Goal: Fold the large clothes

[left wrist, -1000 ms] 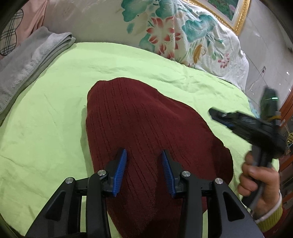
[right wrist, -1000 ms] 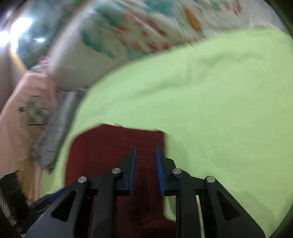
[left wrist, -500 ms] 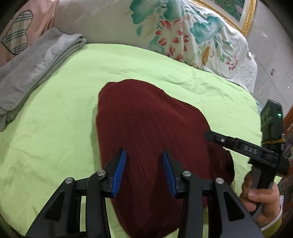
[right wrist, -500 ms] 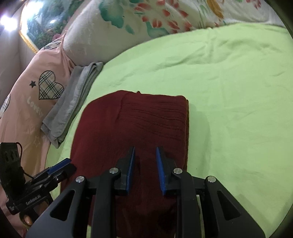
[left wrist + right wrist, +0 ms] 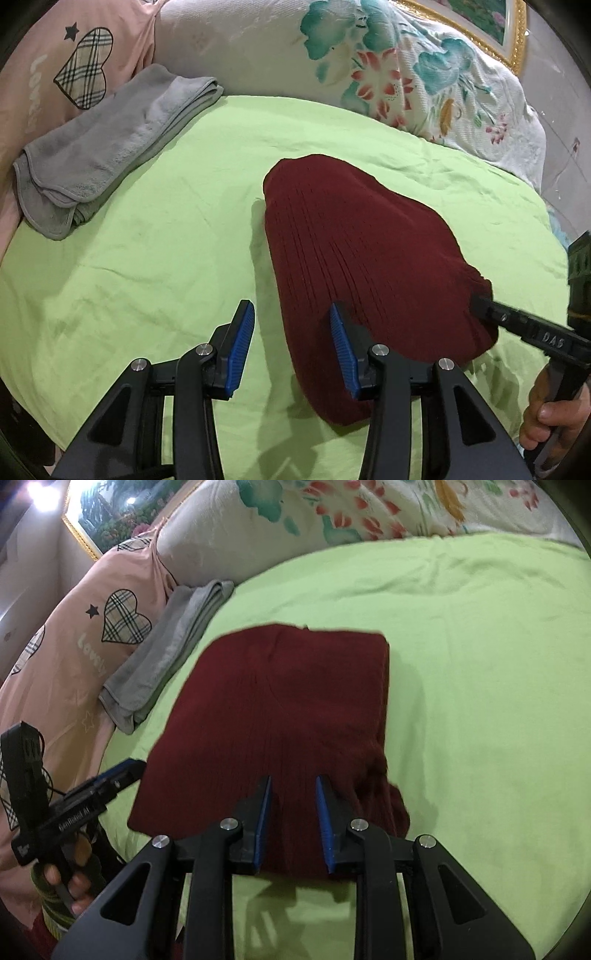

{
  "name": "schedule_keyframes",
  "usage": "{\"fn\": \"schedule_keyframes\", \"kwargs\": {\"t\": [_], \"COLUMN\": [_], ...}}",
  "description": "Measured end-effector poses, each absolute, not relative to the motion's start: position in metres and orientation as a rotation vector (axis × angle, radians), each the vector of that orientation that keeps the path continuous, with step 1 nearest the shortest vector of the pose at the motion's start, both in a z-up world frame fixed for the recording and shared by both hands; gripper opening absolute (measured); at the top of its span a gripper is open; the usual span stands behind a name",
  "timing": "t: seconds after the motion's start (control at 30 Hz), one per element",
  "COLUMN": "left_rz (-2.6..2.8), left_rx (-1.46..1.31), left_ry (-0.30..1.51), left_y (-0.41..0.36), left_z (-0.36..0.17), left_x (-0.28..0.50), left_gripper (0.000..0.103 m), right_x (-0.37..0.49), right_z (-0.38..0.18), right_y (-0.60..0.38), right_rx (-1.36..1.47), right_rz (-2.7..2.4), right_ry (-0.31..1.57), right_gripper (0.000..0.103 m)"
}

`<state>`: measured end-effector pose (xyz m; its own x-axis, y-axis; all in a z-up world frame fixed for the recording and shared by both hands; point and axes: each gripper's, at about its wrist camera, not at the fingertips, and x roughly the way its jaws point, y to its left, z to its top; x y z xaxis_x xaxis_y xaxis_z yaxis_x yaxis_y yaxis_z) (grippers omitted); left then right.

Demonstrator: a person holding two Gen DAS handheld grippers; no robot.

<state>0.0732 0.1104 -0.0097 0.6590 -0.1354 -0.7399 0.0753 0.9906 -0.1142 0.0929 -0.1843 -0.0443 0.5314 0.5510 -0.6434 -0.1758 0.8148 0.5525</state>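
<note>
The dark red ribbed sweater (image 5: 362,266) lies folded into a compact block on my lime-green bedsheet (image 5: 155,236), roughly in the middle of the bed. Through the right wrist camera I see it (image 5: 280,709) as a near rectangle with a straight far edge and a crisp far right corner, while its near right corner bunches into loose, rumpled folds.

My left gripper (image 5: 291,347) hangs over the sweater's near left edge, jaws partly apart and empty; the left blue pad sits above bare sheet, the right one above the knit. I cannot tell whether either pad touches the fabric. My right gripper (image 5: 291,823) hovers at the near edge of the sweater, jaws a narrow gap apart with only knit visible through the gap and nothing clamped between them. In the left view its tip (image 5: 480,306) shows at the sweater's near right corner, with the hand (image 5: 550,417) gripping the handle below.

Further out, a folded grey towel (image 5: 107,147) lies on the sheet against a pink pillow (image 5: 55,74) printed with a plaid heart. A floral quilt (image 5: 388,70) is bunched along the far side of the bed, and a gilt-framed picture (image 5: 114,506) hangs above.
</note>
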Motion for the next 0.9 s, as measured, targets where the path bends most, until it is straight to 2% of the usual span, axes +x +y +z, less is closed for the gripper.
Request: {"fn": "schedule_keyframes", "kwargs": {"t": [0.03, 0.1, 0.3, 0.43, 0.67, 0.77, 0.9], "left_rz": [-0.140, -0.206, -0.246, -0.298, -0.289, -0.291, -0.288], "left_rx": [-0.088, -0.120, -0.084, -0.063, -0.012, -0.030, -0.028], "left_ry": [0.841, 0.830, 0.901, 0.910, 0.895, 0.904, 0.905], "left_y": [0.112, 0.115, 0.110, 0.099, 0.086, 0.089, 0.089], "left_z": [-0.007, -0.003, -0.025, -0.030, -0.037, -0.036, -0.036], "left_x": [0.070, 0.064, 0.075, 0.077, 0.072, 0.072, 0.076], "left_gripper": [0.040, 0.040, 0.047, 0.038, 0.038, 0.038, 0.038], "right_x": [0.090, 0.086, 0.091, 0.093, 0.099, 0.097, 0.090], "right_z": [-0.046, -0.046, -0.057, -0.065, -0.075, -0.066, -0.032], "right_y": [-0.184, -0.183, -0.183, -0.188, -0.197, -0.195, -0.202], "right_rx": [0.459, 0.461, 0.461, 0.458, 0.483, 0.483, 0.510], "right_rz": [0.462, 0.483, 0.460, 0.437, 0.413, 0.408, 0.408], "right_ry": [0.917, 0.912, 0.935, 0.943, 0.951, 0.961, 0.827], "right_gripper": [0.025, 0.025, 0.025, 0.024, 0.023, 0.025, 0.027]}}
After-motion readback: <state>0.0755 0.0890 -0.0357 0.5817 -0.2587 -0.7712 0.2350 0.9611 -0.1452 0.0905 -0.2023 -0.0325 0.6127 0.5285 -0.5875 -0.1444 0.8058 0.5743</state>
